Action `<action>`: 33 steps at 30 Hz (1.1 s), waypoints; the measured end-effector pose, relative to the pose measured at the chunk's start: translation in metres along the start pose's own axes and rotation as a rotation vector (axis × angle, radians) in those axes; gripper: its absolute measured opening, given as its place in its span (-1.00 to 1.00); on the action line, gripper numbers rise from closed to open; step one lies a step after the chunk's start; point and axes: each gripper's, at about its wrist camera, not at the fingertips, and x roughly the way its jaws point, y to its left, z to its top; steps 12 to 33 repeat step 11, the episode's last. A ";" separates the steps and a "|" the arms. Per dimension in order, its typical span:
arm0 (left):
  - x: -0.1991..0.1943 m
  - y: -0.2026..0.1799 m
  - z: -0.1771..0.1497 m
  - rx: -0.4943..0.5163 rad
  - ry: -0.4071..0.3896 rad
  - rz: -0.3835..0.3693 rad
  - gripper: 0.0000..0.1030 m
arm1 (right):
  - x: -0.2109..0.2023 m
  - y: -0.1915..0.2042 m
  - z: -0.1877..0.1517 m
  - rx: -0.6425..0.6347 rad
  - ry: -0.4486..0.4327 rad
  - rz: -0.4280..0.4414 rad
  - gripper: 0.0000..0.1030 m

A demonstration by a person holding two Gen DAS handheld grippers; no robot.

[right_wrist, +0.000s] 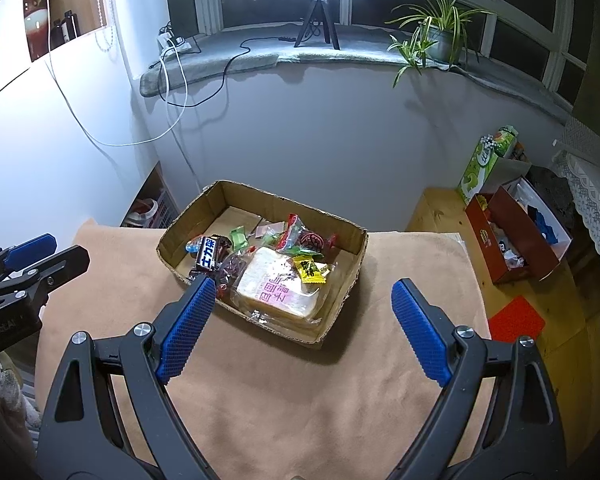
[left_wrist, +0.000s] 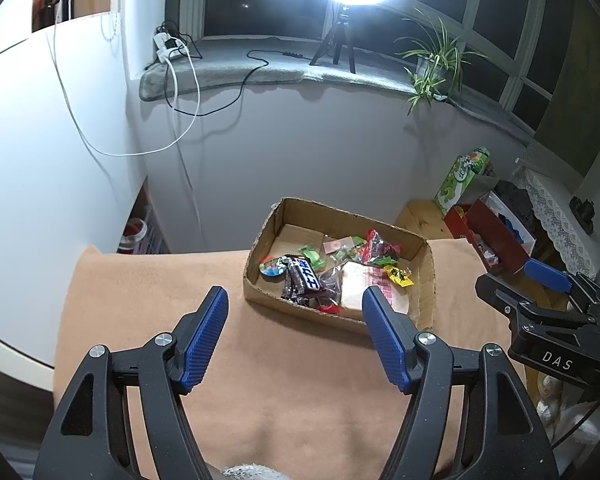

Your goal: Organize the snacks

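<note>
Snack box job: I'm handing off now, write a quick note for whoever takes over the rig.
Left gripper: open, empty, above the tan cloth just short of the box.
Right gripper: open wide, empty, also short of the box.
Cardboard box sits on the cloth and holds all the snacks in view: bread pack, chocolate bar, yellow candy, other wrapped sweets.
Done: no snacks remain on the cloth.
Left: likely nothing; tidy the pile if wanted.
</note>
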 end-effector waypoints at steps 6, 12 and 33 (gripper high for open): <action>-0.001 -0.001 0.000 0.000 -0.002 -0.001 0.35 | 0.000 0.000 -0.001 0.001 0.001 -0.001 0.79; -0.008 -0.003 -0.001 0.004 -0.017 0.001 0.35 | -0.001 0.000 -0.001 -0.002 -0.001 0.001 0.79; -0.008 -0.003 -0.001 0.004 -0.017 0.001 0.35 | -0.001 0.000 -0.001 -0.002 -0.001 0.001 0.79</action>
